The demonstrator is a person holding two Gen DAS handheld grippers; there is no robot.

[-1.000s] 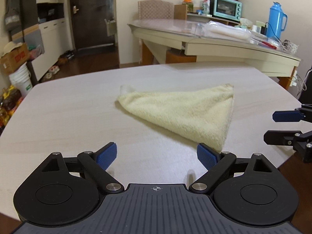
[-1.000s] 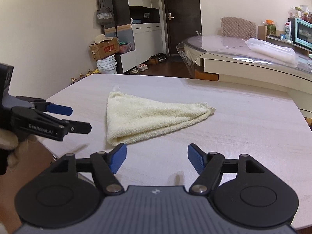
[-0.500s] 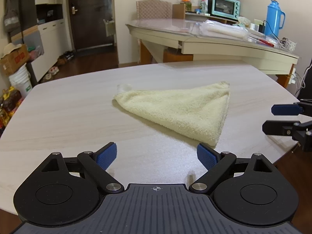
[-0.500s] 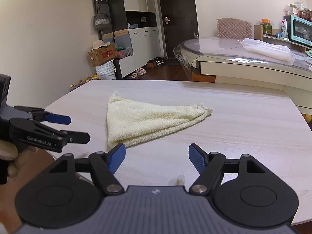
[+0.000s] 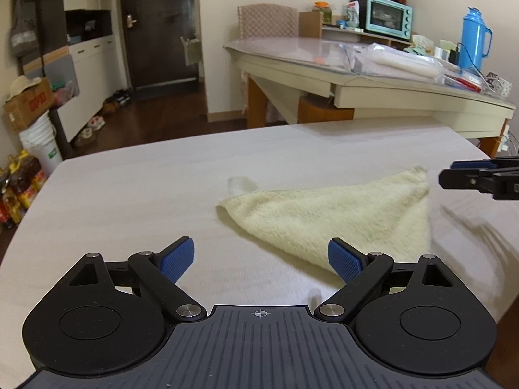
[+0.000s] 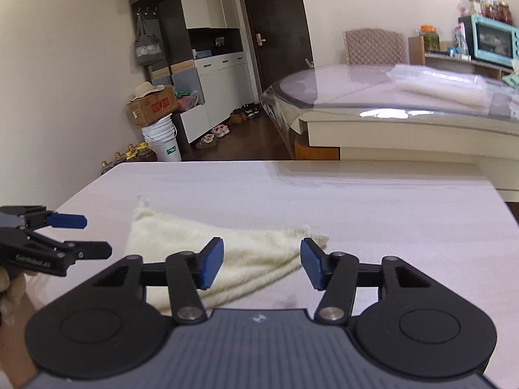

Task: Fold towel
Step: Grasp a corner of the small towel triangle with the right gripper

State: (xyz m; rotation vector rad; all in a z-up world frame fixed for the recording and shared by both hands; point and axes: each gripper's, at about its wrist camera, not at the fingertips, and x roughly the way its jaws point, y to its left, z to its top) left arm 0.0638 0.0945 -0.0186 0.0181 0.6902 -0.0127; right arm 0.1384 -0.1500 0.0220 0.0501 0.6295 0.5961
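A pale yellow towel [image 5: 337, 217] lies folded into a triangle on the light wooden table [image 5: 136, 201]; it also shows in the right wrist view [image 6: 233, 253]. A small white tag [image 5: 240, 184] sticks out at its far left corner. My left gripper [image 5: 261, 259] is open and empty, low over the table just short of the towel's near corner. My right gripper [image 6: 262, 267] is open and empty, hovering over the towel's near edge. Each gripper shows at the edge of the other's view, the right one [image 5: 480, 178] and the left one [image 6: 65, 236].
A second table [image 5: 373, 77] with a glass top stands behind, with plastic bags, a blue thermos [image 5: 473, 42] and a teal oven [image 5: 386, 19]. A cardboard box [image 6: 152, 107] on white buckets, bottles and shoes sit on the floor at left.
Both grippers have moved forward and closer to the towel. The right gripper's jaws have narrowed somewhat but stay open. The towel has not moved.
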